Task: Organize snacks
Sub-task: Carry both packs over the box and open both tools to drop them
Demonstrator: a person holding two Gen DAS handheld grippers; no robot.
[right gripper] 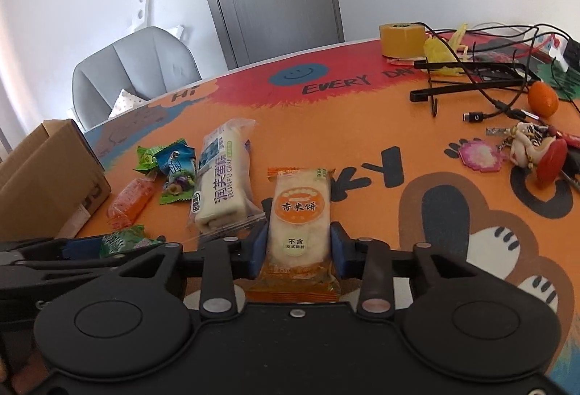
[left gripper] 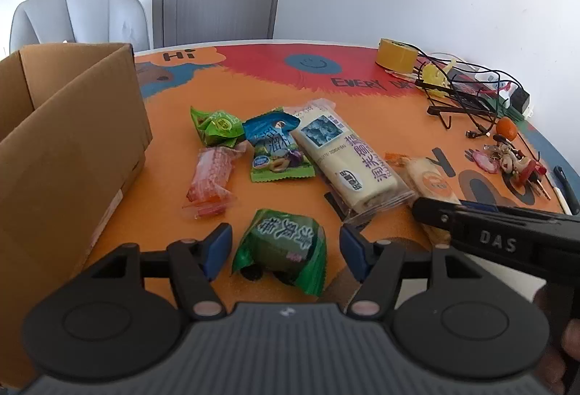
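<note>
The left hand-held gripper (left gripper: 285,248) stands wide, its blue pads on either side of a green-wrapped snack (left gripper: 281,250) without touching it; the packet lies on the orange worktop (left gripper: 362,98). From the left wrist view the spread ahead reads clearly: a crumpled green packet (left gripper: 216,125), a blue-and-green packet (left gripper: 276,150) beside it, an orange-red transparent packet (left gripper: 211,183) nearer the cardboard box (left gripper: 72,148), and a long white cake roll (left gripper: 344,159) lying diagonally. This view catches only part of the rice cracker pack (left gripper: 431,183), with the black body of the right hand-held gripper (left gripper: 507,235) crossing in front of it. The right wrist view settles the matter: the right hand-held gripper (right gripper: 298,248) is closed narrow on the rice cracker pack (right gripper: 299,213), pads pressed to both long sides. That view also shows the far-right clutter more fully: a roll of yellow tape (right gripper: 400,38), tangled black cables (right gripper: 500,83), a tangerine (right gripper: 542,99) and a bunch of keychains (right gripper: 529,148). Whether the pack is lifted off the worktop or resting on it cannot be told.
</note>
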